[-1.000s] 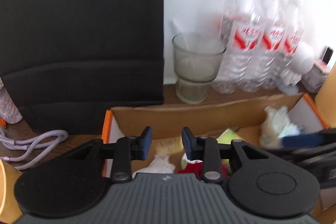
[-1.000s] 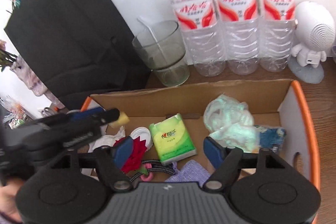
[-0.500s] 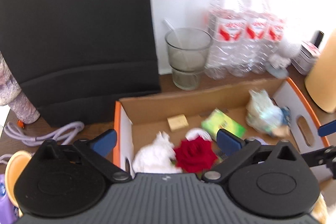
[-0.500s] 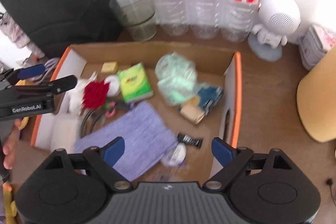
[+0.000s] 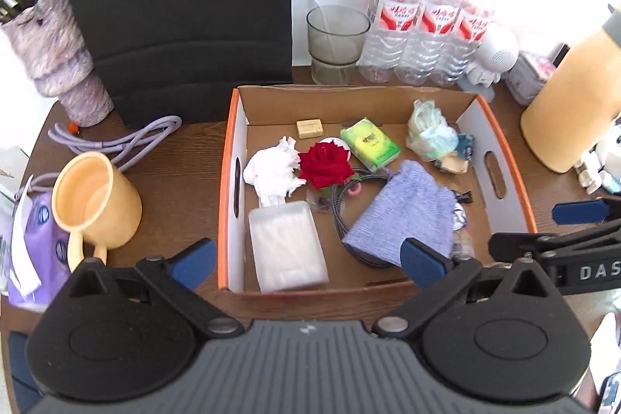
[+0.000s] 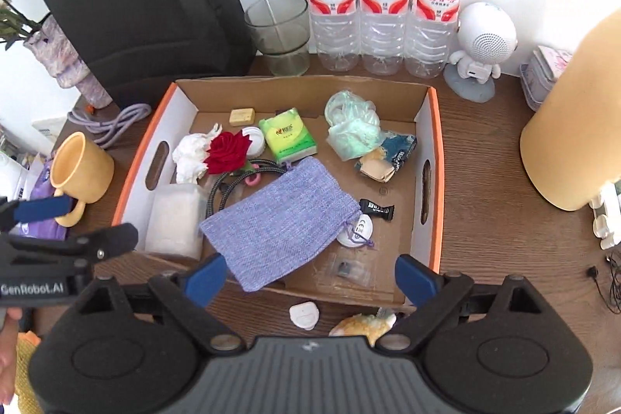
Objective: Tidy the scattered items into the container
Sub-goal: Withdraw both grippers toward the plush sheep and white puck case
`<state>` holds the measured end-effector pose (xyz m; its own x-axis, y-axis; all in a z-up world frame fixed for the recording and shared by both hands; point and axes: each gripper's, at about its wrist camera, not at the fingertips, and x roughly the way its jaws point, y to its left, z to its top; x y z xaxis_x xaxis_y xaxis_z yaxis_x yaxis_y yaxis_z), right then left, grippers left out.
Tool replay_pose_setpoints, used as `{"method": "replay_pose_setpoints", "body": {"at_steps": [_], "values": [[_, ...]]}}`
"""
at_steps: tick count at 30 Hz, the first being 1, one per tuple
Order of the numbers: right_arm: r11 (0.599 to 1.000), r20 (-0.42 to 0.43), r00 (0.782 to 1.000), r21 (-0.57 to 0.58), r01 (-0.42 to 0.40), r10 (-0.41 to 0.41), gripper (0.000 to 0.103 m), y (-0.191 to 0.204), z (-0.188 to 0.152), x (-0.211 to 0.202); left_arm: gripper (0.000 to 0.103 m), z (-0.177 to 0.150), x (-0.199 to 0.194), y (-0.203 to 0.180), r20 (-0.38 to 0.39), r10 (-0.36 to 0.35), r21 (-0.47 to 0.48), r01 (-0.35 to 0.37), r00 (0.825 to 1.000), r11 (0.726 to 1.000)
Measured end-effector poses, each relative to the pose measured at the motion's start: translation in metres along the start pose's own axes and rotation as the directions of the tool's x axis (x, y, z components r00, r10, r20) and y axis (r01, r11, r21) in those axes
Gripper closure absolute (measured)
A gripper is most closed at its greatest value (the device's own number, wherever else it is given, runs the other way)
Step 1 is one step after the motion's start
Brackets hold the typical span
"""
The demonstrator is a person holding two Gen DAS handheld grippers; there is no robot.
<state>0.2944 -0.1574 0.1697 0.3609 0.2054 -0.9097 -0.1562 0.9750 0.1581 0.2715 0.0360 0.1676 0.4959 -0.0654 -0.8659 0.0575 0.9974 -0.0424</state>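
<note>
The cardboard box (image 5: 233, 181) (image 6: 432, 150) with orange edges holds several items: a red rose (image 5: 324, 165) (image 6: 227, 152), white crumpled tissue (image 5: 271, 169), a green tissue pack (image 5: 368, 144) (image 6: 287, 136), a purple cloth pouch (image 5: 403, 216) (image 6: 279, 220), a clear plastic packet (image 5: 285, 247), a small tan block (image 5: 309, 129). My left gripper (image 5: 306, 260) is open and empty above the box's near edge. My right gripper (image 6: 310, 278) is open and empty, also above the near edge. A small white disc (image 6: 304, 315) and a yellowish object (image 6: 363, 324) lie on the table outside the box.
A yellow mug (image 5: 95, 200) (image 6: 79, 167), purple packet (image 5: 31, 239) and lilac cable (image 5: 116, 142) lie left of the box. Black bag (image 5: 174, 6), glass (image 6: 277, 33), three water bottles (image 6: 382, 2), white robot speaker (image 6: 481, 45) and a tall yellow container (image 6: 574, 111) stand behind and right.
Both grippers have pulled up and back from the box. The left gripper opened from nearly shut to wide; a small tan block now lies in the box.
</note>
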Motion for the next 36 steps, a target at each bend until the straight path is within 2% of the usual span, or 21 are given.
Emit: {"method": "replay_pose_setpoints", "body": {"at_steps": [2,5,7,8,9,10,12,13,17,18,19,21,23,25,27,28,31,34,36], "values": [[1.0,0.036,0.999,-0.011,-0.016,0.016,0.008,0.006,-0.014,-0.007,0.0,-0.015,-0.015,0.001,0.091,-0.027,-0.021,0.029,0.996,0.999],[1.0,0.154,0.988,-0.006,-0.009,0.01,0.008,0.011,-0.038,-0.016,0.0,-0.04,-0.025,-0.002,0.195,0.004,-0.045,0.005,0.981,0.999],[1.0,0.282,0.959,0.003,-0.012,0.011,0.008,0.011,-0.057,-0.022,0.0,-0.056,-0.028,-0.004,0.244,0.035,-0.059,-0.021,0.969,0.998],[1.0,0.36,0.933,0.019,-0.019,0.011,0.008,0.009,-0.068,-0.026,0.0,-0.066,-0.03,-0.006,0.298,0.048,-0.07,-0.029,0.953,0.997],[0.999,0.426,0.905,0.033,-0.028,0.011,0.008,0.007,-0.08,-0.028,0.0,-0.077,-0.033,-0.006,0.364,0.059,-0.079,-0.032,0.929,0.996],[0.998,0.476,0.879,0.042,-0.038,0.013,0.008,0.006,-0.091,-0.029,0.0,-0.092,-0.034,-0.008,0.448,0.065,-0.087,-0.029,0.892,0.996],[0.997,0.583,0.813,0.049,-0.053,0.015,0.008,0.002,-0.117,-0.028,0.0,-0.121,-0.034,-0.01,0.567,0.061,-0.073,-0.024,0.822,0.997],[0.998,0.617,0.786,0.042,-0.05,0.013,0.008,0.001,-0.13,-0.027,0.0,-0.135,-0.033,-0.011,0.602,0.059,-0.07,-0.021,0.796,0.997],[0.997,0.717,0.697,0.052,-0.065,0.008,0.007,-0.01,-0.18,-0.022,0.0,-0.184,-0.029,-0.015,0.685,0.125,-0.125,-0.053,0.717,0.991],[0.995,0.728,0.685,0.065,-0.076,0.004,0.003,-0.012,-0.192,-0.02,0.0,-0.193,-0.029,-0.015,0.692,0.131,-0.137,-0.049,0.71,0.989],[0.995,0.732,0.682,0.064,-0.078,0.006,0.002,-0.014,-0.202,-0.019,0.0,-0.207,-0.029,-0.015,0.694,0.134,-0.149,-0.041,0.708,0.988],[0.997,0.735,0.678,0.057,-0.055,-0.005,0.001,-0.013,-0.228,-0.018,0.0,-0.225,-0.032,-0.017,0.687,0.127,-0.144,-0.037,0.715,0.989],[0.999,0.73,0.683,0.033,-0.024,-0.008,0.001,-0.009,-0.253,-0.019,0.0,-0.249,-0.039,-0.021,0.688,0.13,-0.138,-0.047,0.714,0.989],[1.0,0.732,0.681,0.004,-0.005,0.0,0.001,-0.007,-0.278,-0.023,0.0,-0.27,-0.045,-0.025,0.668,0.114,-0.113,-0.051,0.735,0.992],[1.0,0.726,0.688,0.005,0.012,-0.012,0.001,-0.004,-0.31,-0.03,0.0,-0.293,-0.053,-0.026,0.635,0.084,-0.091,-0.033,0.768,0.995],[1.0,0.725,0.688,0.017,0.009,-0.018,0.001,-0.006,-0.324,-0.034,0.0,-0.303,-0.058,-0.027,0.627,0.066,-0.079,-0.021,0.776,0.997],[0.996,0.725,0.688,0.084,-0.032,-0.039,0.0,-0.013,-0.367,-0.043,0.0,-0.336,-0.069,-0.026,0.619,0.036,-0.022,-0.028,0.785,0.999],[0.994,0.692,0.719,0.11,-0.009,-0.07,0.0,-0.019,-0.391,-0.041,0.0,-0.346,-0.069,-0.027,0.578,0.049,0.002,-0.062,0.814,0.998],[0.993,0.674,0.735,0.121,0.0,-0.082,0.0,-0.023,-0.39,-0.039,0.0,-0.344,-0.066,-0.027,0.574,0.036,0.01,-0.051,0.818,0.999]]}}
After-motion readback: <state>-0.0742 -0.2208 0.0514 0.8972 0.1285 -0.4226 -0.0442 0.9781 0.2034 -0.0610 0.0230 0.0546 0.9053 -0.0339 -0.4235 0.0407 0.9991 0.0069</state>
